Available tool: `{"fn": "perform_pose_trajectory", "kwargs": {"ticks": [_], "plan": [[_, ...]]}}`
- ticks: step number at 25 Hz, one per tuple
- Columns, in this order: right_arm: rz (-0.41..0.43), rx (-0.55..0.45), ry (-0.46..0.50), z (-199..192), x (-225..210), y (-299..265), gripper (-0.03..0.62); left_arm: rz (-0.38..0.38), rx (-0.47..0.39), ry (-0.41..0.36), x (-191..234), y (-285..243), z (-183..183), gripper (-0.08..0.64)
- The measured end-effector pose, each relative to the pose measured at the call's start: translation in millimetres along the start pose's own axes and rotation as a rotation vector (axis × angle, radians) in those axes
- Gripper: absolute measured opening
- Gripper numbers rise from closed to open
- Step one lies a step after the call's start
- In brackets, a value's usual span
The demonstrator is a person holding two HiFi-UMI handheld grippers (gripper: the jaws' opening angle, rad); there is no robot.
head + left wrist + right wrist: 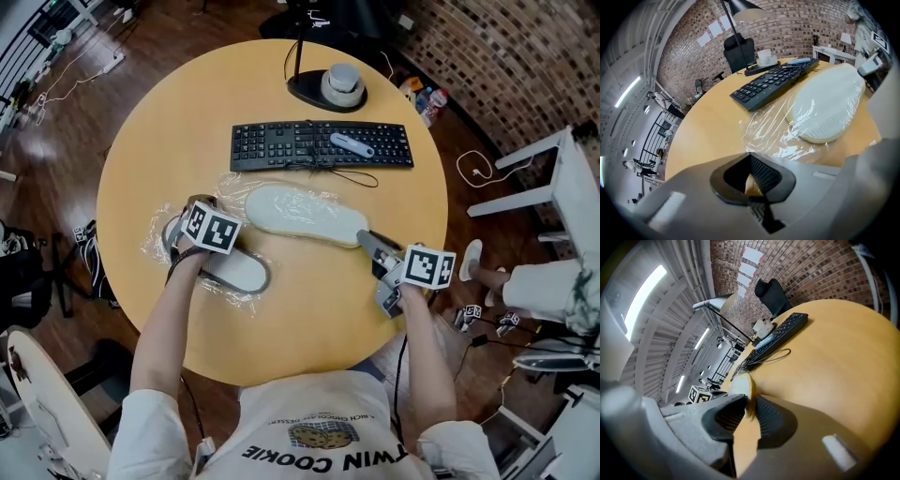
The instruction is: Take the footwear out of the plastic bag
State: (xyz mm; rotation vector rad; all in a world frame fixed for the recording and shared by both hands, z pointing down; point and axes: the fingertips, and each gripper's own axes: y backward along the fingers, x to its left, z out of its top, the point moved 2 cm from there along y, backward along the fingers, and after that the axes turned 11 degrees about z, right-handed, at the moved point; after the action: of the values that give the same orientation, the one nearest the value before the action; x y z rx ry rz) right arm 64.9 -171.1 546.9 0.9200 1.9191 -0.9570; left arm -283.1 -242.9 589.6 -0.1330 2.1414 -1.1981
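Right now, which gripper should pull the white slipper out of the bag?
Right: the right gripper pinches the white slipper by its end; the left gripper sits shut over the other slipper.

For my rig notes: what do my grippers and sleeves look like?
The left gripper and right gripper are grey, each claw lined with black ribbed pads, each topped by a white cube of black square markers. The sleeves are short and white.
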Motion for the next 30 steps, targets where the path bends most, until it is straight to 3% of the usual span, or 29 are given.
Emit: {"fn": "perform_pose_trajectory", "kwargs": {"ticks": [12,30], "plan": [[-0.131,-0.065,0.164,9,25,35,0.069,0.076,0.028,-0.018,0,-3,-2,-0.002],[-0.129,-0.140,0.235,31,55,93,0.064,0.101,0.041,0.001,4,-2,-5,-0.003]]}}
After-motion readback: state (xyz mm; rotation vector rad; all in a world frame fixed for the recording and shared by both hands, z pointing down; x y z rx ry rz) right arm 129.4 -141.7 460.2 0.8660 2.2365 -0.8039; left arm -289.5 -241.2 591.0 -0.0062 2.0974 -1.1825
